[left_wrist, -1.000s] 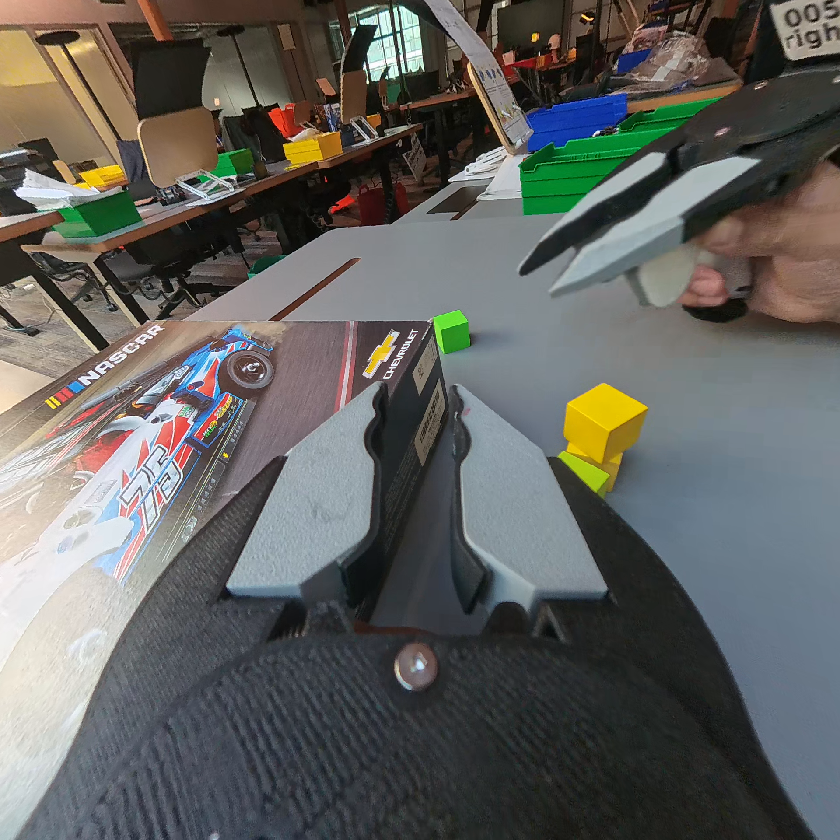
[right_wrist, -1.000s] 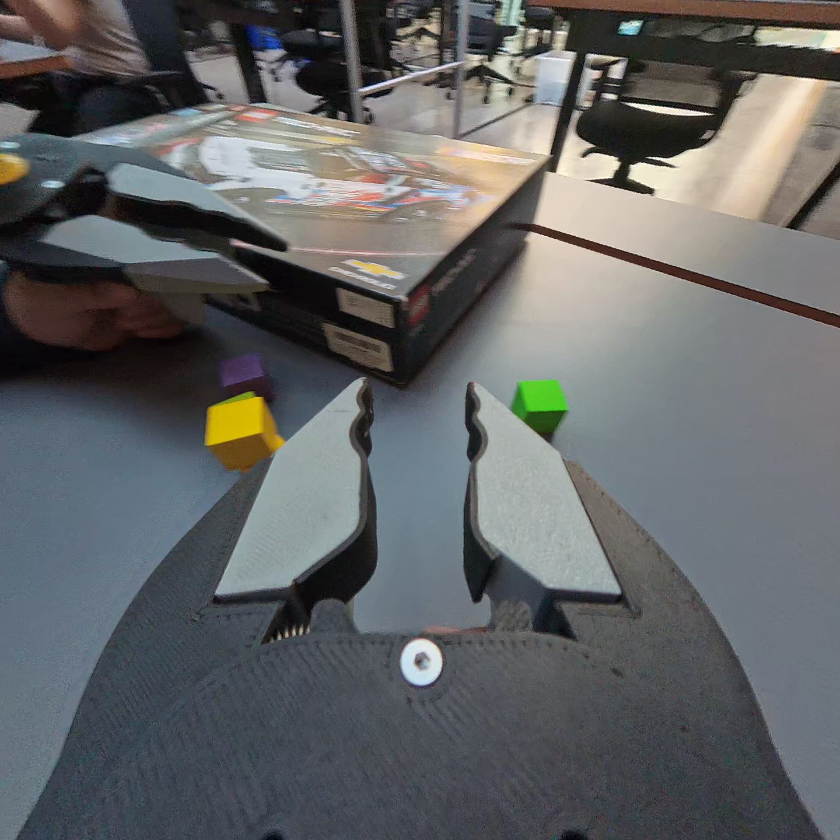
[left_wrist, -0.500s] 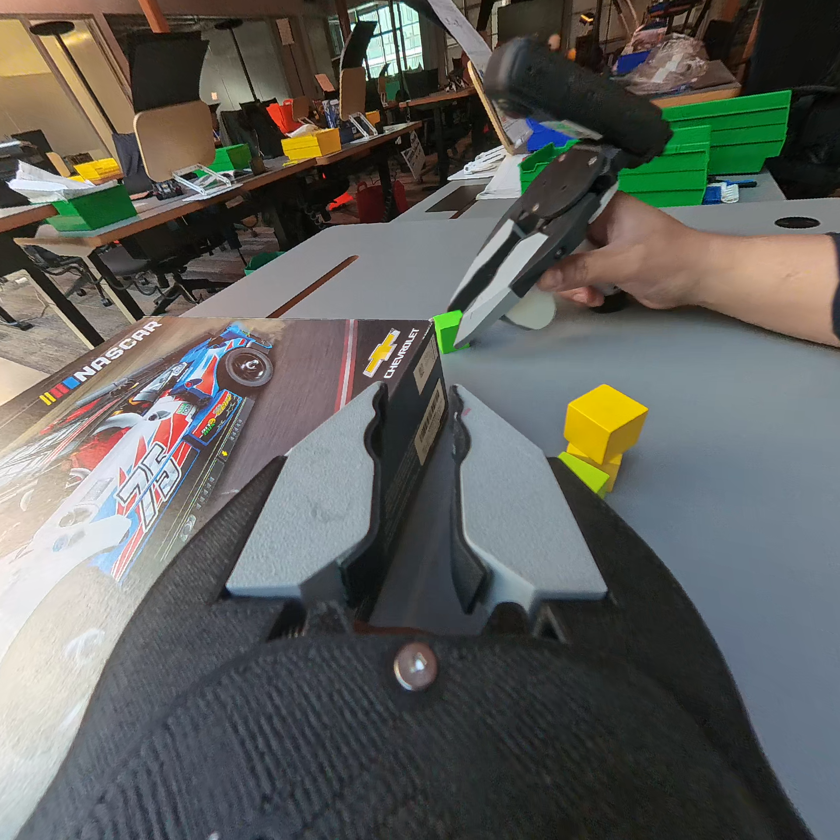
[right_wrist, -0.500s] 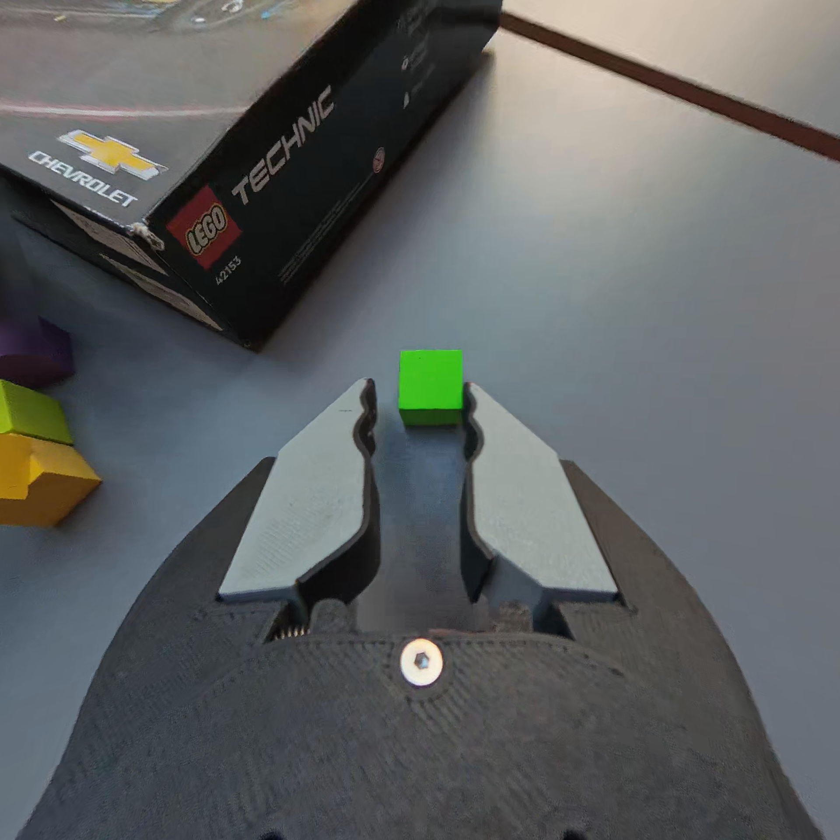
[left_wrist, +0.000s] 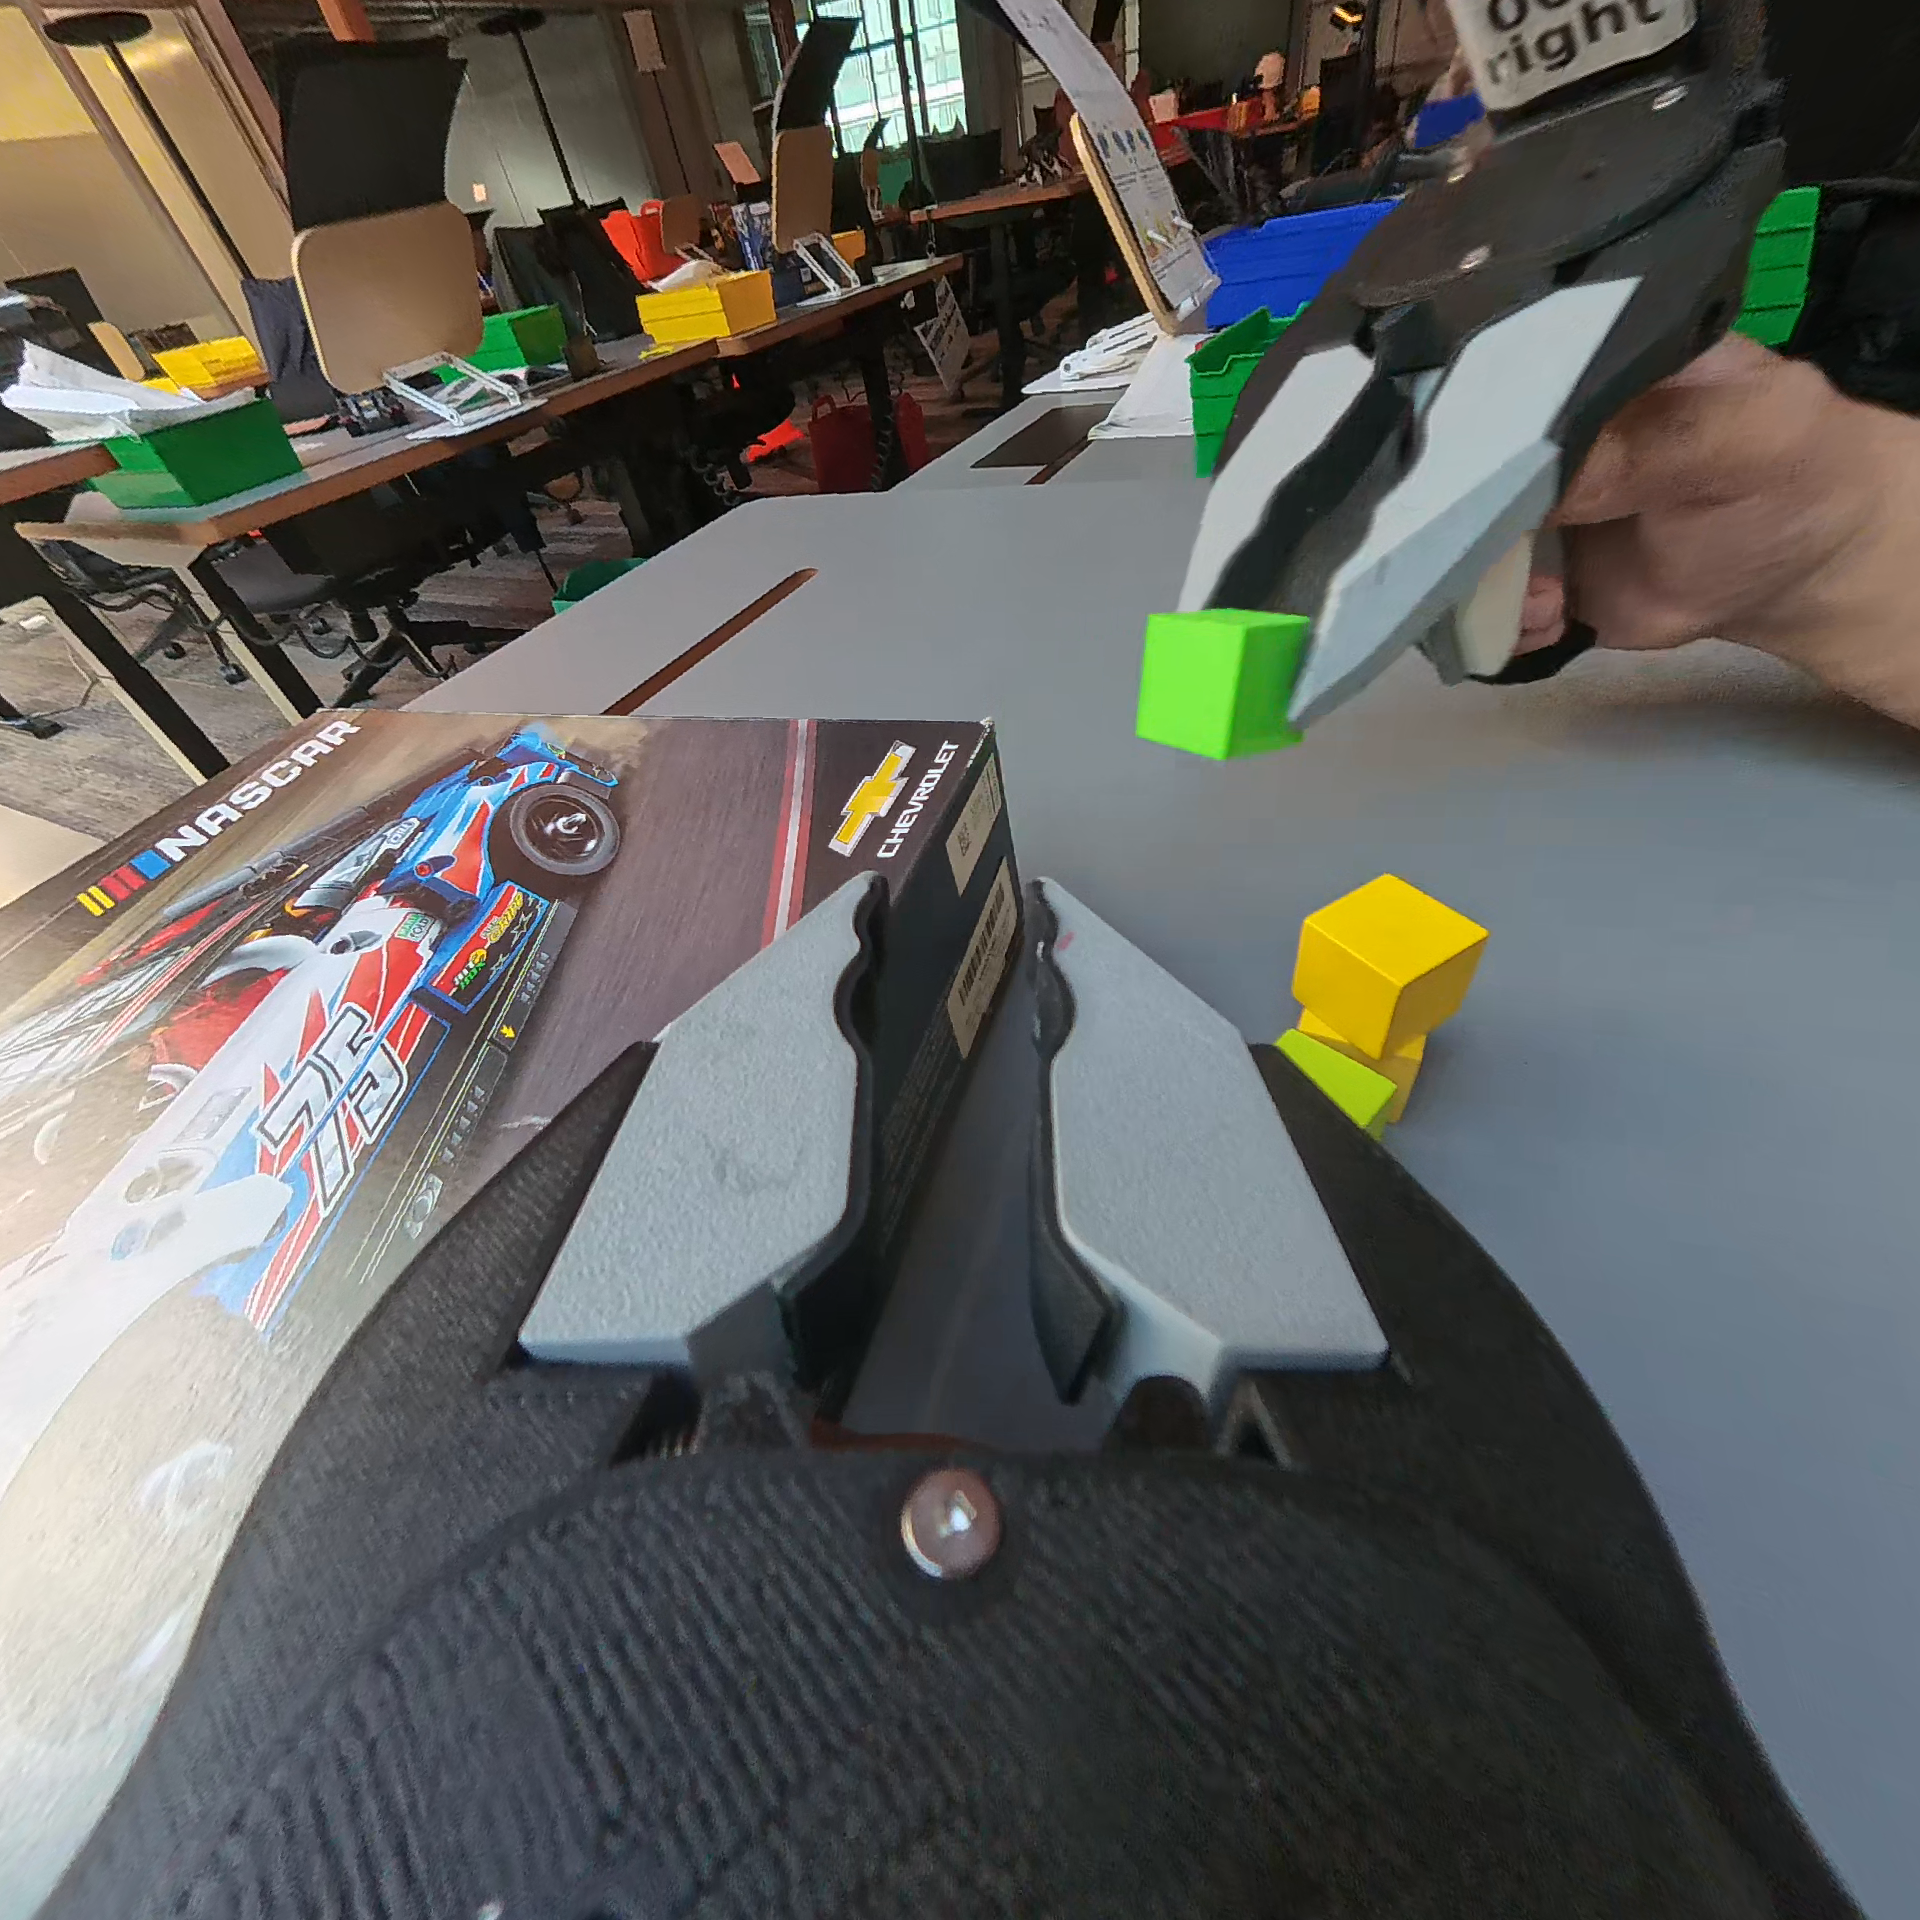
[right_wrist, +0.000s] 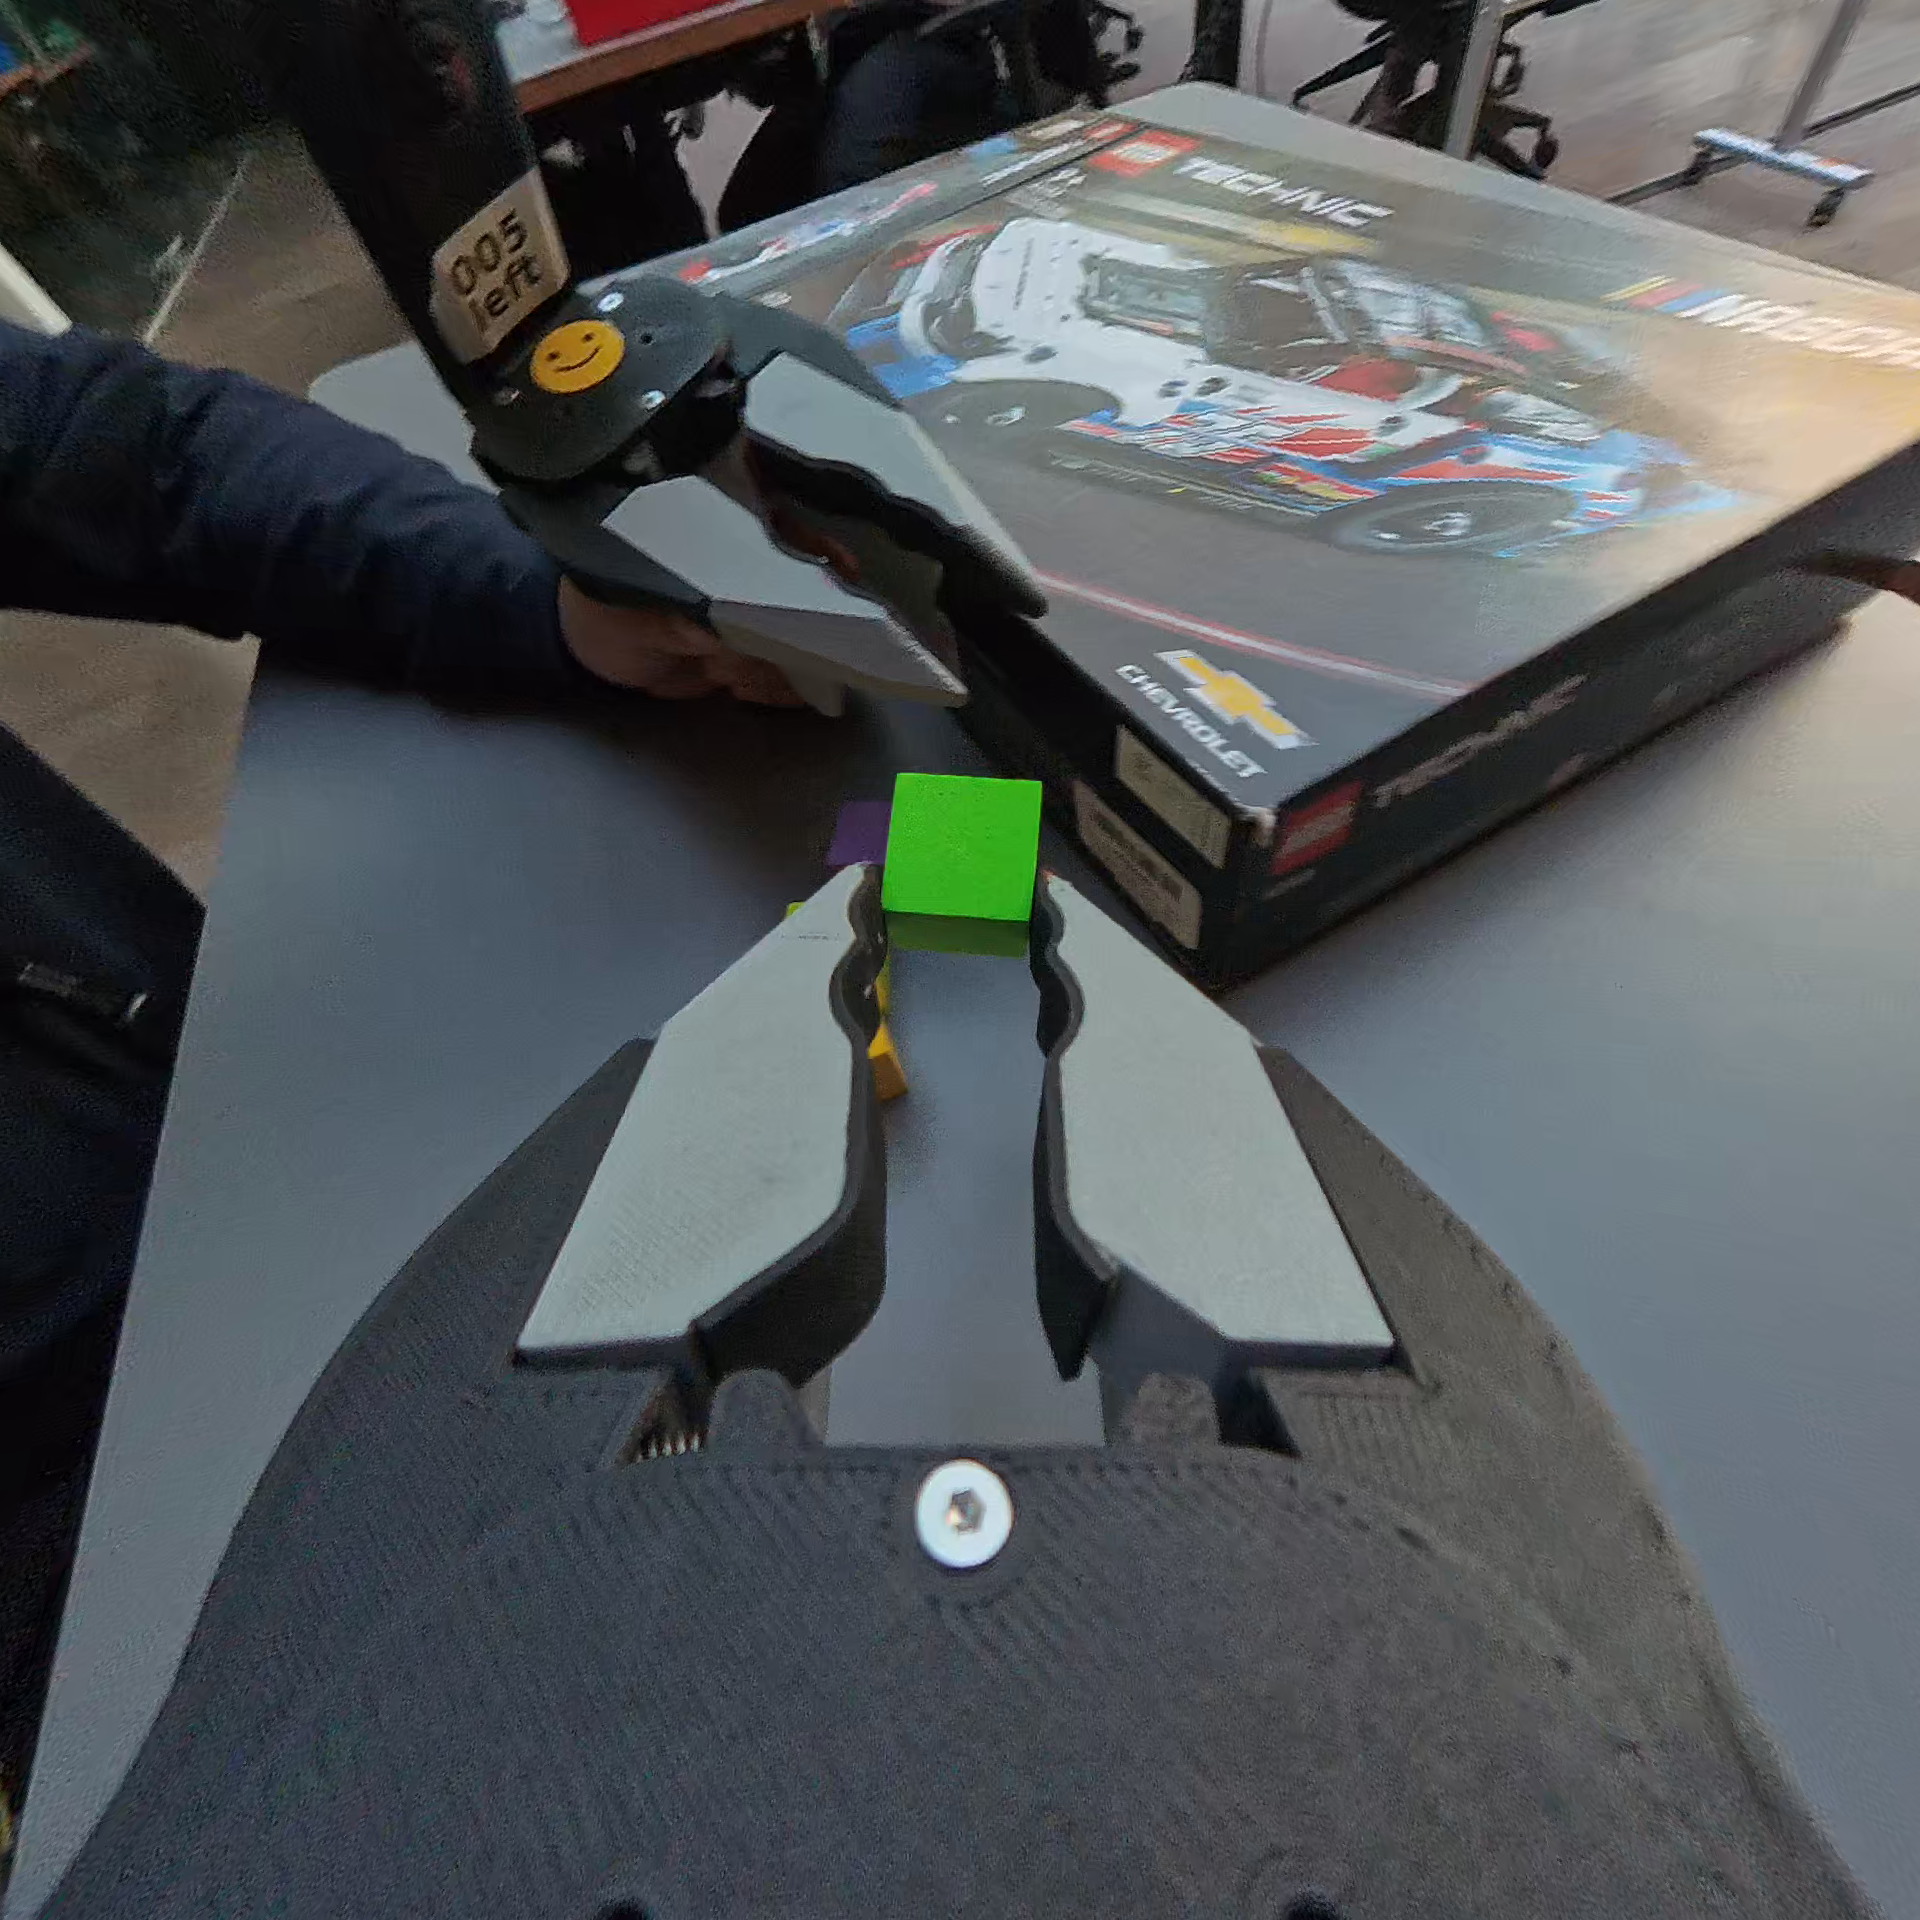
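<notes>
- My right gripper (right_wrist: 956, 904) is clamped on a bright green cube (right_wrist: 961, 847); both fingertips press its sides, and in the left wrist view the cube (left_wrist: 1221, 681) hangs clear above the grey table (left_wrist: 1558, 1299).
- My left gripper (left_wrist: 951, 914) has its fingers a little apart at the edge of a large flat box (left_wrist: 520, 935) printed with a race car. One finger lies over the lid, the other beside the dark side wall; I cannot tell whether they press it.
- Cubes I count: one bright green, held; one yellow cube (left_wrist: 1387, 961) sitting skewed atop another yellow one; a lime-green cube (left_wrist: 1335, 1075) touching that stack; one purple cube (right_wrist: 860, 831), seen only from the right wrist view, partly hidden behind the green one.
- One box, lying flat, its corner near the small stack.
- The held cube is above and beyond the stack, near the box corner.
- Open grey tabletop stretches to the right of the stack; a dark slot line (left_wrist: 717, 644) crosses the table beyond the box.
</notes>
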